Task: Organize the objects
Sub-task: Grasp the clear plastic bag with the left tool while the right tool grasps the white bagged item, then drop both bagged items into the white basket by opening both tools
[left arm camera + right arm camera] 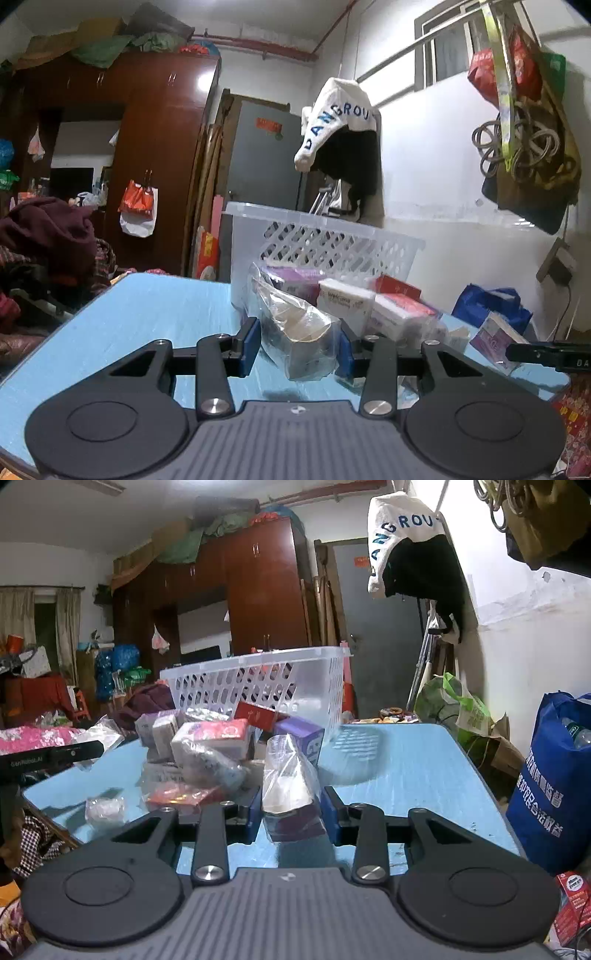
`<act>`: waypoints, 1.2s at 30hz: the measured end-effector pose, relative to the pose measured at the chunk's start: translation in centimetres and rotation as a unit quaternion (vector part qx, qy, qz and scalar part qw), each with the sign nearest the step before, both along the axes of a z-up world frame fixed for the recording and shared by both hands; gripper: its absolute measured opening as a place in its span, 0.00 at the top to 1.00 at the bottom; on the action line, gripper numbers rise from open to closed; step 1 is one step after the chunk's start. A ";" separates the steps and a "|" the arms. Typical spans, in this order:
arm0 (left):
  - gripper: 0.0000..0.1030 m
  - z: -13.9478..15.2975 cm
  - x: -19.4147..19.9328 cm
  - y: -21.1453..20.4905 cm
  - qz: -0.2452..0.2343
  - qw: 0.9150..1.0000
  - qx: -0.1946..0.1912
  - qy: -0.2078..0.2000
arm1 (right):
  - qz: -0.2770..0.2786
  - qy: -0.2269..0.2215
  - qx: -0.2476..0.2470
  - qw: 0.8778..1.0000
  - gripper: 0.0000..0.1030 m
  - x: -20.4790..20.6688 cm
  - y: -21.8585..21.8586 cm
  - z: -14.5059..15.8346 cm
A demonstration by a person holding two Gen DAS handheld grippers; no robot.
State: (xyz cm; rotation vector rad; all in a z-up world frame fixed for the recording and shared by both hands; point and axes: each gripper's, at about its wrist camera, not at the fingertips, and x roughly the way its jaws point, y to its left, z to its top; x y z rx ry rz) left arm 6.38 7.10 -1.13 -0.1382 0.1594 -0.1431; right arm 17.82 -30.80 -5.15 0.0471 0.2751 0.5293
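Left gripper (pixel 298 345) low over blue table (pixel 147 314), jaws spread wide with blue pads either side of a clear-wrapped box (pixel 303 339); left pad just beside the wrap, right pad at its edge, cannot tell if either presses it. The box lies tilted, near end between the jaws, far end leaning back toward a pile of packets (pixel 369 306). White lattice basket (pixel 332 251) stands behind the pile. Right gripper (pixel 290 814), jaws parted, pads flanking a clear bag (pixel 291 786) holding a pale carton; bag stands upright between the fingers, pads close on both sides, contact unclear. Beyond it a purple box (pixel 301 734) and pink tissue packs (pixel 218 738), basket (pixel 258 686) tipped at the rear.
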 end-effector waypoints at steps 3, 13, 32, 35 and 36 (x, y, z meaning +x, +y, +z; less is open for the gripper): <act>0.55 0.4 -0.3 0.1 -0.002 1.000 -0.003 -0.011 | -0.002 -0.009 0.012 1.000 0.63 -0.5 -0.7 0.6; 0.55 8.9 5.5 0.3 -0.040 0.998 -0.039 -0.043 | 0.037 -0.061 0.034 0.997 0.63 4.0 2.7 9.5; 0.20 11.3 22.0 -2.2 -0.049 0.988 -0.049 0.140 | 0.046 0.094 -0.032 0.994 0.30 20.5 12.0 13.9; 0.20 11.6 18.5 -1.8 -0.057 0.991 -0.052 0.111 | 0.048 0.037 -0.006 0.998 0.00 16.1 8.9 14.1; 0.19 11.3 16.6 -1.9 -0.056 0.993 -0.043 0.099 | 0.049 0.022 0.003 0.999 0.00 14.4 7.8 13.6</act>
